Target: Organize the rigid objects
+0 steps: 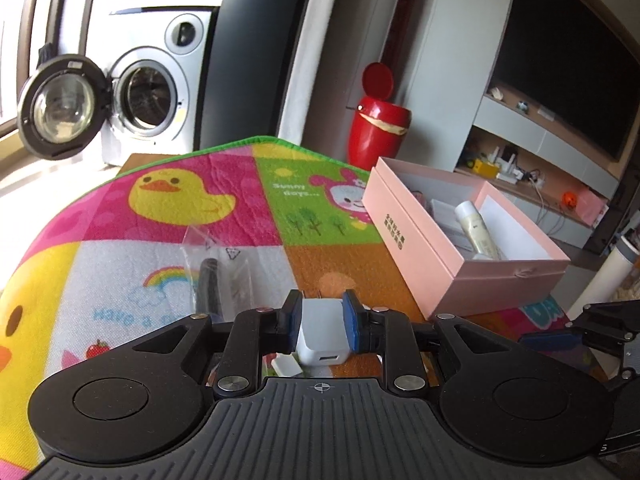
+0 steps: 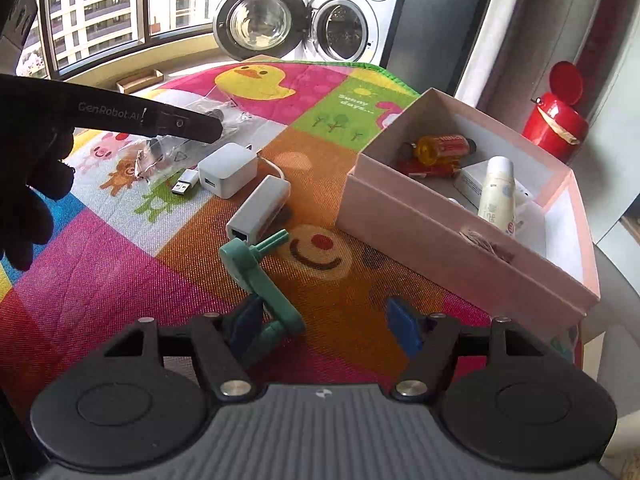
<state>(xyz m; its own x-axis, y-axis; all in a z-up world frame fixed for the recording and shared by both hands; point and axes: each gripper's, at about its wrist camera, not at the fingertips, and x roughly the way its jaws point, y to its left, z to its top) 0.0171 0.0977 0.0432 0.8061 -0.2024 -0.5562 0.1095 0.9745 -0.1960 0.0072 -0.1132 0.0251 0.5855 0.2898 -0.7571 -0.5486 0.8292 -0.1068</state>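
My left gripper (image 1: pixel 321 322) is shut on a white USB charger plug (image 1: pixel 322 332) and holds it above the colourful play mat (image 1: pixel 160 216). In the right wrist view the same charger (image 2: pixel 228 170) shows with the left gripper's body over it. My right gripper (image 2: pixel 326 330) is open, low over the mat; a green plastic handle (image 2: pixel 260 276) lies by its left finger. A white adapter with a cable (image 2: pixel 258 208) lies beside the charger. The open pink box (image 2: pixel 460 232) holds a cream tube (image 2: pixel 496 194), orange and red bottles (image 2: pixel 440 148) and a white carton.
A clear plastic bag with a dark part (image 1: pixel 216 268) lies on the mat's left. The pink box (image 1: pixel 416 240) stands at the mat's right edge. A red bin (image 1: pixel 378 128) and a washing machine with its door open (image 1: pixel 140 96) stand beyond the table.
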